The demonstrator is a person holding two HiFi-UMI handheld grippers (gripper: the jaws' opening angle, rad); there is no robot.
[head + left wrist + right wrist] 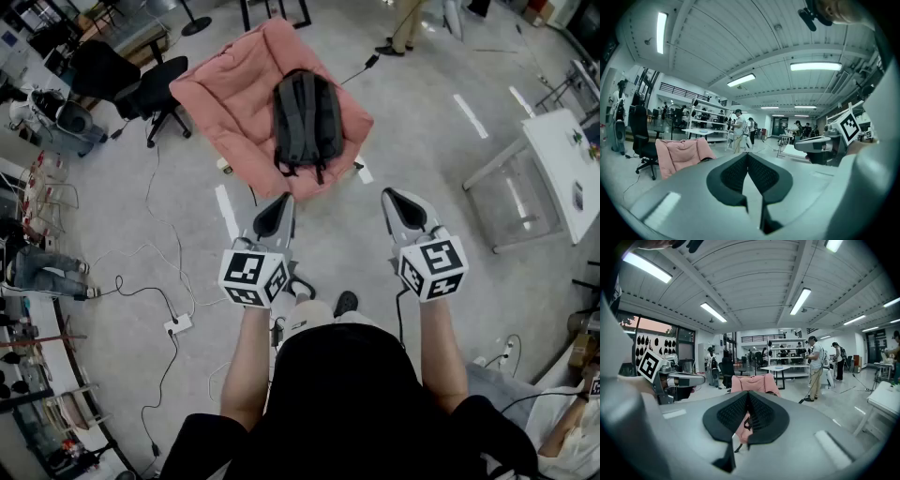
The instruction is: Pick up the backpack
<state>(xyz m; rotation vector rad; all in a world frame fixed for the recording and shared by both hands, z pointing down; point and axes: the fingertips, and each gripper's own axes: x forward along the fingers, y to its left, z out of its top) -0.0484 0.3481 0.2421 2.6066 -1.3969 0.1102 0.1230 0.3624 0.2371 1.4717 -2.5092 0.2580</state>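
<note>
A dark grey backpack lies flat on a pink padded chair on the floor ahead of me. My left gripper is held low, short of the chair's near edge, jaws shut with nothing between them. My right gripper hovers level with it to the right, also shut and empty. In the left gripper view, the pink chair shows left of the shut jaws. In the right gripper view, the pink chair stands straight beyond the shut jaws; the backpack is mostly hidden behind them.
A black office chair stands left of the pink chair. A white table with a metal frame is at the right. Cables and a power strip trail over the floor at the left. A person stands beyond the chair.
</note>
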